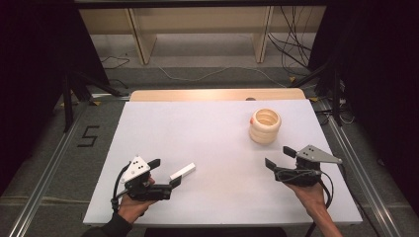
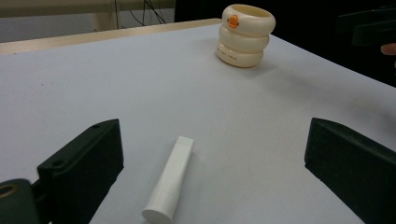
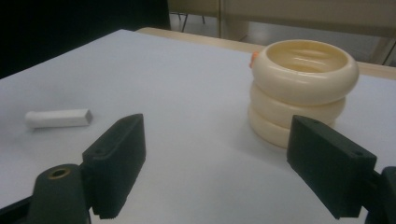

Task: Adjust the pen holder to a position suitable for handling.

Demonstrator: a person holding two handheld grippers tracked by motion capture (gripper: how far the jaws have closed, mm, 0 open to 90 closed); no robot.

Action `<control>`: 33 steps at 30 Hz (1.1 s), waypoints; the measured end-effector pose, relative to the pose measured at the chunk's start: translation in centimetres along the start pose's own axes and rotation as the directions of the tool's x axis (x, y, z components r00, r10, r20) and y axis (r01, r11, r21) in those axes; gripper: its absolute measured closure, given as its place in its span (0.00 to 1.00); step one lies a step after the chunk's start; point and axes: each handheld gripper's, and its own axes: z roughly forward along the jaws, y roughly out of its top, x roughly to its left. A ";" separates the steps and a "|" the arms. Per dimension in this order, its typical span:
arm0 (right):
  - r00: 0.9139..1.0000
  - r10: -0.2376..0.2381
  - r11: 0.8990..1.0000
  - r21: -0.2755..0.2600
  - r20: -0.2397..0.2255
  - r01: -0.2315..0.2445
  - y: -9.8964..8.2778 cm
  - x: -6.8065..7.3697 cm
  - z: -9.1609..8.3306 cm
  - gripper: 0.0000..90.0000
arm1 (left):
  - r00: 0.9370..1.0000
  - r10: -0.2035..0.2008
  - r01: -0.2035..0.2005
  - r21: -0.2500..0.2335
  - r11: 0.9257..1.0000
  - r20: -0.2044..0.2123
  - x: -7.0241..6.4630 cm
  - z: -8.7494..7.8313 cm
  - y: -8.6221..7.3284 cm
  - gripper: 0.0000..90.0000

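Tube lined up, nothing grabbed yet

The white tube (image 2: 169, 184) lies flat on the table (image 1: 212, 133), well to the near-left of the ringed cup (image 1: 265, 126), and sits between the left gripper (image 1: 166, 171)'s jaws, which are spread wide and hold nothing. The right gripper (image 1: 277, 157) hovers just in front of the cup, jaws also wide open and empty. Likely trouble: the tube is round and lies at an angle to the jaws, so a squeeze off its middle could roll or squirt it away across the smooth top. If it's headed for the cup, the path looks open, but a careless right gripper could knock the cup over.
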 end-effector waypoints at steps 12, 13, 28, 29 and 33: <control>0.994 0.048 0.998 0.045 0.102 -0.053 0.1 -4.6 2.9 0.46 | 1.000 -0.004 0.004 -0.006 1.000 0.000 0.1 -0.1 0.1 0.04; 0.992 0.050 0.997 0.047 0.113 -0.055 0.1 -5.0 3.1 0.49 | 1.000 -0.004 0.004 -0.006 1.000 0.000 0.1 -0.1 0.1 0.04; 0.956 0.146 0.980 0.094 0.253 -0.174 0.0 -10.6 7.3 1.00 | 1.000 -0.008 0.008 -0.009 1.000 -0.004 0.1 -0.1 0.1 0.04; 0.956 0.149 0.978 0.104 0.251 -0.180 0.0 -10.9 7.6 1.00 | 1.000 -0.007 0.007 -0.008 1.000 -0.002 0.1 -0.1 0.1 0.04; 0.958 0.175 0.975 0.097 0.228 -0.201 0.2 -11.7 8.4 1.00 | 1.000 -0.007 0.007 -0.010 1.000 -0.002 0.1 -0.1 0.1 0.04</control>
